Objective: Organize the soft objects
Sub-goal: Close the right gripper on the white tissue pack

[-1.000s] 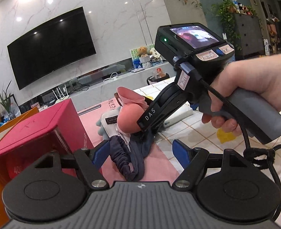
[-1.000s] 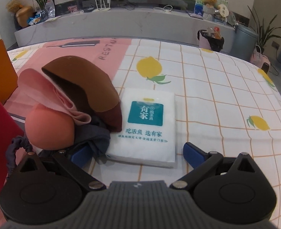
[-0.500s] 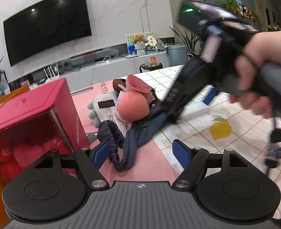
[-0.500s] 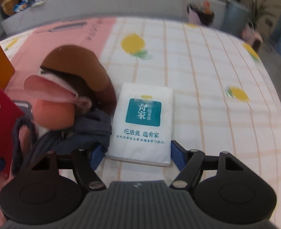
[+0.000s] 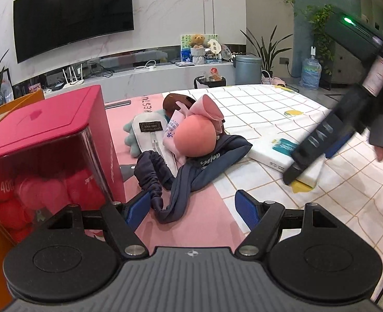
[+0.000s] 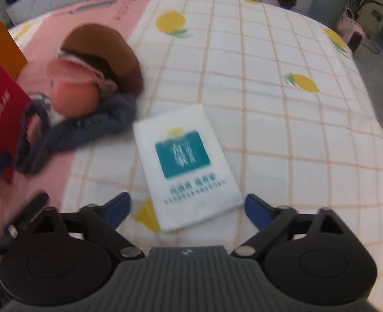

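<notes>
desk (image 6: 295, 119): I see a checked lemon cloth with a pink strip; everything I'm sorting lies on it, ahead of both sets of fingers.
red box (image 5: 43, 140): just left of my left fingers, red soft shapes showing through its clear wall (likely the bin, though I can't be sure).
soft pile (image 5: 191, 145): a peach ball, pink cloth, brown piece and a navy garment heaped together ahead of the left fingers; the navy tail trails down between them, touching neither pad as far as I can tell.
tissue pack (image 6: 186, 166): white with a teal label, flat on the desk, its near corner lying between my right fingers and apart from both pads. Compared with a second ago it sits skewed and clear of the navy garment it was touching.
right gripper (image 6: 187, 208): fingers apart. They have just been closing and then opening again within the last second, with the pack between them, so I judge that pinch let go and the pack is not held.
left gripper (image 5: 191, 205): fingers apart, gripping nothing.
meaning for the task: nothing is in hand; the pack, now separated from the pile, needs a fresh, squarer grasp.
</notes>
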The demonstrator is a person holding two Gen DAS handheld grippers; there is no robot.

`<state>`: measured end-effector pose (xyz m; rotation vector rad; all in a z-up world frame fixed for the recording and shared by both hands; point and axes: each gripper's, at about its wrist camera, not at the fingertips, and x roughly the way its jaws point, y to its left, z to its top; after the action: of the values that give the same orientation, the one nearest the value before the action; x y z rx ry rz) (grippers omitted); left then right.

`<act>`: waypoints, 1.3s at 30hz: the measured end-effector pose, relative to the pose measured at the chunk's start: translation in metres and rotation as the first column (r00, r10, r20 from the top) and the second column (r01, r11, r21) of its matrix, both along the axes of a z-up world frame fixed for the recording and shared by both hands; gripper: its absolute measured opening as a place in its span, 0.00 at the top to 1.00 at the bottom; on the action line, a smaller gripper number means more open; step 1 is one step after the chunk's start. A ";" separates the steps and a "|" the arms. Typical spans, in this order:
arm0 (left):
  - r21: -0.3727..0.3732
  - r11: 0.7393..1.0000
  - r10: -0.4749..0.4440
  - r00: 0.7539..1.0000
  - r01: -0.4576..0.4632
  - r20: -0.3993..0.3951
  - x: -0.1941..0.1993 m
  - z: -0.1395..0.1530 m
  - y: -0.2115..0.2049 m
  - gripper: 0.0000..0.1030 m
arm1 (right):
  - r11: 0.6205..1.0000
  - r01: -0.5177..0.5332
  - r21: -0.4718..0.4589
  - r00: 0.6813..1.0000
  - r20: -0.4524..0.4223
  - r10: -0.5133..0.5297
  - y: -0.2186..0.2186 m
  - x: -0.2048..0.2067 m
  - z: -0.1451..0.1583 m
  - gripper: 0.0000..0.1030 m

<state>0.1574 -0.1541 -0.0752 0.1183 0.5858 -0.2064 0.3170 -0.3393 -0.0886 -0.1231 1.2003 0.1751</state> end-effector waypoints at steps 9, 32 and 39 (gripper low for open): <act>-0.038 0.998 -0.051 0.999 0.051 -0.006 0.001 0.008 0.001 0.15 | 0.999 -0.037 0.005 0.998 0.053 0.036 0.016 0.027 -0.011 0.08; 0.106 0.994 0.006 0.995 0.004 -0.096 0.042 0.016 -0.041 0.17 | 0.979 -0.044 -0.200 0.998 0.034 0.052 -0.017 0.015 0.002 0.28; 0.139 0.989 0.074 0.971 -0.043 -0.226 0.088 0.005 -0.037 0.18 | 0.977 0.002 -0.211 0.998 0.056 0.010 -0.035 0.011 0.004 0.28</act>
<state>0.2449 -0.1912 -0.0705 0.2075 0.8345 -0.1237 0.3280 -0.3747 -0.0846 -0.3148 1.1595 0.0465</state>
